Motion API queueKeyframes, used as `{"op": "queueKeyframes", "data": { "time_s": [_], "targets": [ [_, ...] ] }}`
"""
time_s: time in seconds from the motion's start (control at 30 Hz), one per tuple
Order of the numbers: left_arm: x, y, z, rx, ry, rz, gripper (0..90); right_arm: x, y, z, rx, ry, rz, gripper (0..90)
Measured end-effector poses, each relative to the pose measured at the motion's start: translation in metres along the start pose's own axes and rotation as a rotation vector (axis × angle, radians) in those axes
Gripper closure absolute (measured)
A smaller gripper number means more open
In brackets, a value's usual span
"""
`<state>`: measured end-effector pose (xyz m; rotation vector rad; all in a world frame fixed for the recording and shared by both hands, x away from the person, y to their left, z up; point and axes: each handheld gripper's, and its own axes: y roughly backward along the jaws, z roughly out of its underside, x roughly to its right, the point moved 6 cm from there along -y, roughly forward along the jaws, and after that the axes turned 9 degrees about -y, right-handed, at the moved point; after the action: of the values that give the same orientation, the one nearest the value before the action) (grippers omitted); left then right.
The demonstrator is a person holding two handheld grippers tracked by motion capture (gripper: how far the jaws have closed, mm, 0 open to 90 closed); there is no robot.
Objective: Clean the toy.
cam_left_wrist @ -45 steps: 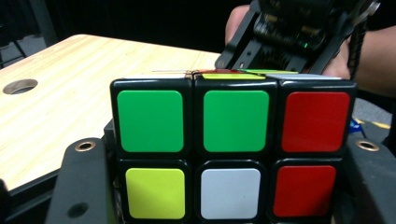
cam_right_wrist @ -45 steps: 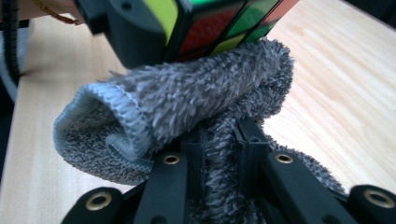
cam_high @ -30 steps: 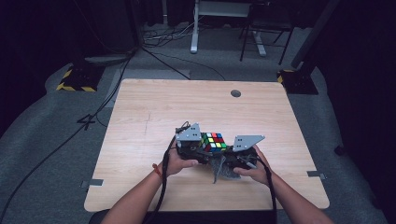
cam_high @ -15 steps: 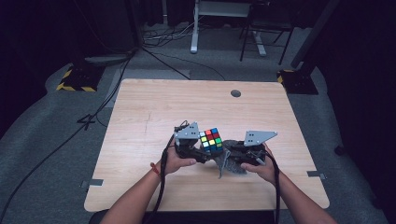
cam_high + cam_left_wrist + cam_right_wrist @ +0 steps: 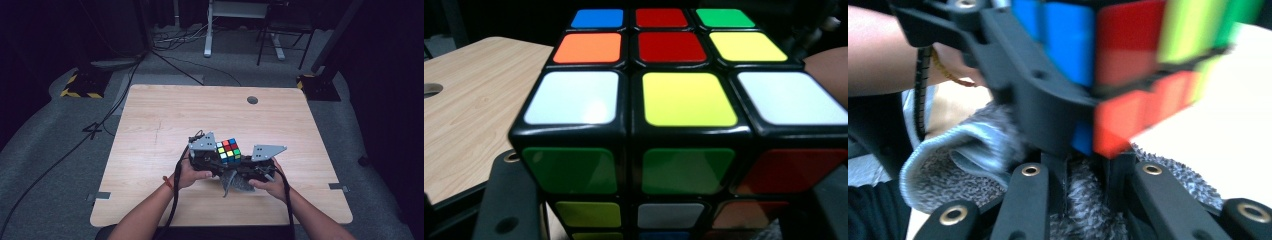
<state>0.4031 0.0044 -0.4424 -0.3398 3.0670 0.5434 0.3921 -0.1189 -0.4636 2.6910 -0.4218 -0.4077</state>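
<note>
High view, cube: we see the Rubik's cube (image 5: 229,151) held above the near middle of the wooden table (image 5: 165,120), between the two grippers.
High view, left gripper: the left gripper (image 5: 216,161) is clenched on the cube from the left side.
High view, right gripper: the right gripper (image 5: 239,172) sits just right of the cube, with a grey cloth (image 5: 231,181) hanging at its jaws below the cube.
Left gripper view, cube: we find the cube (image 5: 674,110) seated between the black jaws, its top face white, yellow, white along the near row; the table (image 5: 469,110) lies to the left.
Right gripper view, cloth: the jaws are closed on the fuzzy grey cloth (image 5: 1083,205).
Right gripper view, cube: the blurred cube (image 5: 1128,65) is just above the cloth, clamped by the left gripper (image 5: 1048,100).
</note>
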Motion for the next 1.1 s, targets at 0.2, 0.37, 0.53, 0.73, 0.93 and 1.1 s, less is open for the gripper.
{"op": "queueKeyframes", "data": {
  "time_s": [0.2, 0.37, 0.53, 0.73, 0.93, 1.1],
  "targets": [
    [-0.005, 0.002, 0.002, 0.005, 0.012, -0.011, 33.5, 0.02, 0.022, -0.004, 0.029, -0.015, 0.07, 76.8],
    [-0.004, -0.003, 0.005, -0.018, 0.008, -0.016, 33.5, 0.016, 0.016, 0.001, -0.02, 0.025, 0.07, 76.8],
    [-0.006, -0.001, 0.005, -0.019, 0.013, -0.021, 33.6, 0.002, 0.006, 0.002, -0.034, 0.06, 0.008, 76.8],
    [-0.006, 0.001, 0.004, -0.011, 0.012, -0.008, 33.6, 0.003, 0.008, 0.0, -0.017, 0.057, 0.026, 76.9],
    [-0.002, -0.001, 0.003, -0.018, 0.004, 0.011, 33.6, 0.023, 0.019, -0.001, 0.007, 0.016, 0.097, 76.9],
    [-0.004, 0.0, 0.004, -0.026, -0.001, -0.001, 33.6, 0.032, 0.025, 0.0, 0.016, -0.006, 0.127, 77.0]
  ]
}}
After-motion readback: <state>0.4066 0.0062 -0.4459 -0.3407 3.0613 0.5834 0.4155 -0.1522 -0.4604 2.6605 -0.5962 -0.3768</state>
